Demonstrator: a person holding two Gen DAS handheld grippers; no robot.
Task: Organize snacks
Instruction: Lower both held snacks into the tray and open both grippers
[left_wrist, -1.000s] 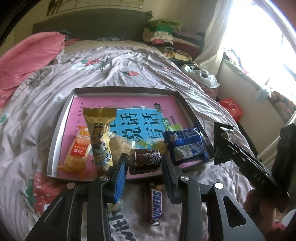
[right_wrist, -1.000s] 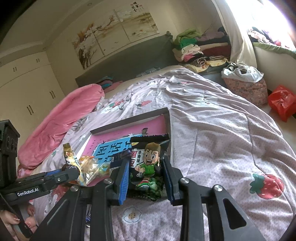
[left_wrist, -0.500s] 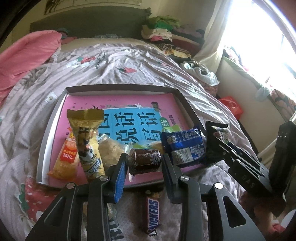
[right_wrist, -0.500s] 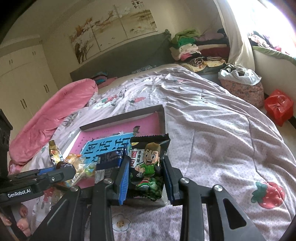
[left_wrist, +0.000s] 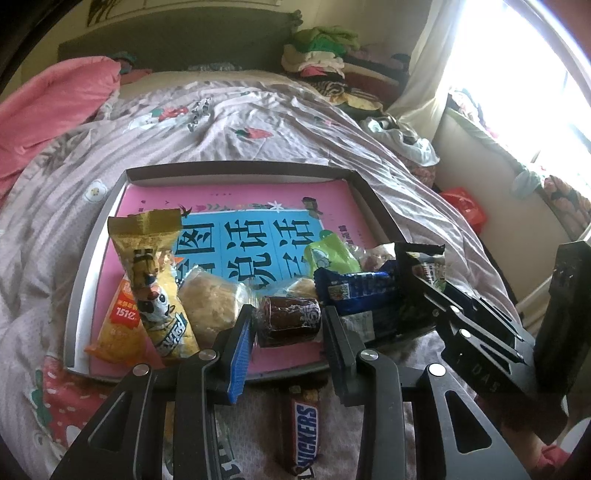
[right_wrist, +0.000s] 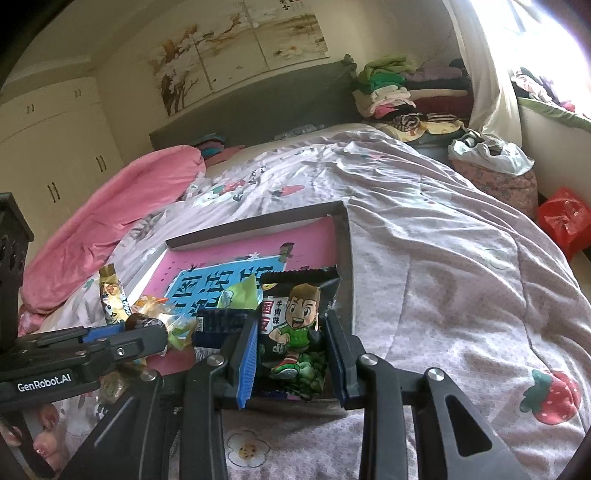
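A shallow box (left_wrist: 240, 171) with a pink and blue printed floor lies on the bed. My left gripper (left_wrist: 290, 325) is shut on a small dark brown wrapped roll (left_wrist: 289, 320), held over the box's near edge. My right gripper (right_wrist: 291, 343) is shut on a black snack packet with a cartoon boy (right_wrist: 295, 325), above the box's near right corner (right_wrist: 341, 258). In the box lie a yellow cartoon packet (left_wrist: 155, 288), an orange packet (left_wrist: 118, 325), a clear-wrapped pastry (left_wrist: 212, 304), a blue packet (left_wrist: 354, 291) and a green pouch (left_wrist: 327, 254). A Snickers bar (left_wrist: 304, 432) lies on the bedspread below the left gripper.
The strawberry-print bedspread (right_wrist: 461, 277) spreads out to the right of the box. A pink quilt (left_wrist: 44, 114) is heaped at the far left. Folded clothes (right_wrist: 406, 96) are stacked by the headboard, and a red bag (right_wrist: 563, 221) sits on the floor to the right.
Both grippers have edged forward over the box's near edge, each keeping its snack. The black packet has come over the box's right corner, beside the blue packet.
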